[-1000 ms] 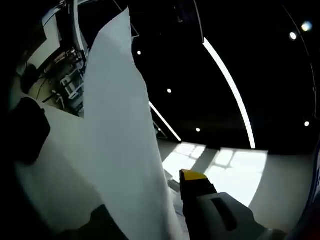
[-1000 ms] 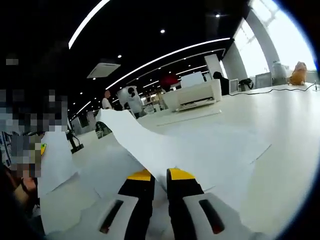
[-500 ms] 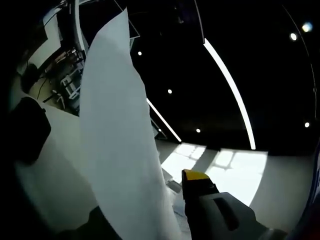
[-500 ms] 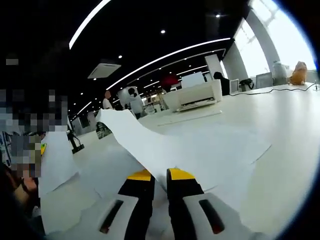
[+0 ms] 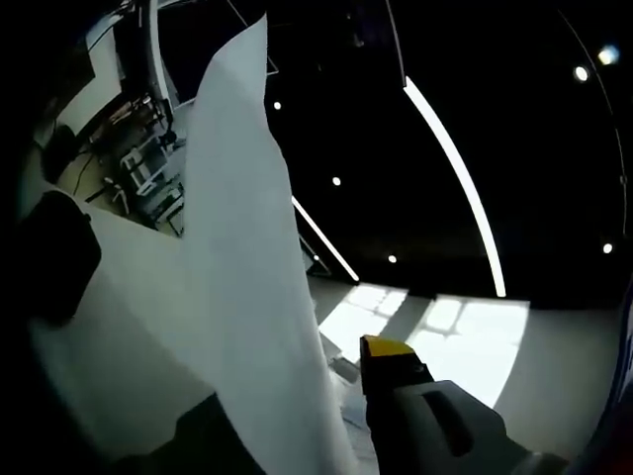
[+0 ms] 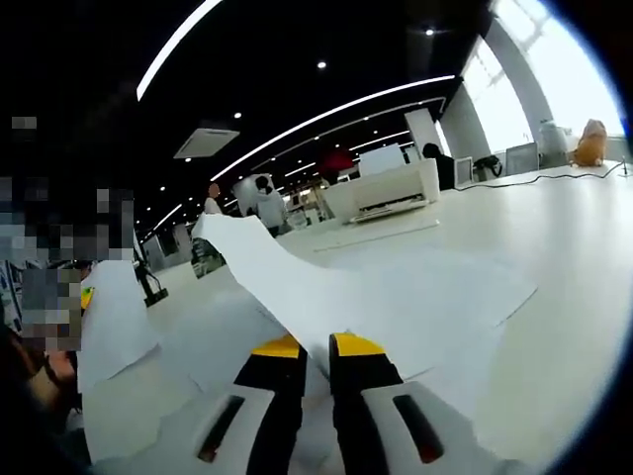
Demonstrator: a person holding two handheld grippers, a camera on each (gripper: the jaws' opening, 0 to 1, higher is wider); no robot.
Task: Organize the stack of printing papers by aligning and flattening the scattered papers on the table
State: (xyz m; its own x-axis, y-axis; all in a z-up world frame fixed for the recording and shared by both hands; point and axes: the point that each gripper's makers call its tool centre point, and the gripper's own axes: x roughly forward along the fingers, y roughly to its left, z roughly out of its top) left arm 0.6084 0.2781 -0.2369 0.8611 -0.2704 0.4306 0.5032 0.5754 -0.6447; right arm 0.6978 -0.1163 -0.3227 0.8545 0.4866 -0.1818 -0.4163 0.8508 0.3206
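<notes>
While both views tilt upward, much of each is dark ceiling crossed by bright light strips.
Surface: a broad white table [image 6: 554, 297], smooth and matt, runs to a bright window at the upper right of the right gripper view; a thin dark cable lies near its far edge.
Room: an open hall with round ceiling spots; a white printer [image 6: 391, 188] sits on the far part of the table, and a person [image 6: 211, 198] stands well behind it.
Papers: loose white sheets [image 6: 435, 297] lie spread and overlapping on the table, thin and flexible, with straight cut edges.
Right gripper [image 6: 315, 346]: grey jaws with yellow tips stand close together, pinching the near edge of a lifted sheet [image 6: 267, 272] that bows upward to a far corner.
Left gripper [image 5: 341, 361]: one yellow-tipped jaw shows at right; a tall sheet [image 5: 247, 277] rises against it, curling to a pointed top; the other jaw is hidden behind the paper, so I cannot tell how the jaws stand.
Other sheet: at the left of the right gripper view, a raised sheet [image 6: 111, 317] hangs near a person's hand.
Change: the tall sheet's top leans further right than half a second ago; the right gripper's sheet looks unchanged.
</notes>
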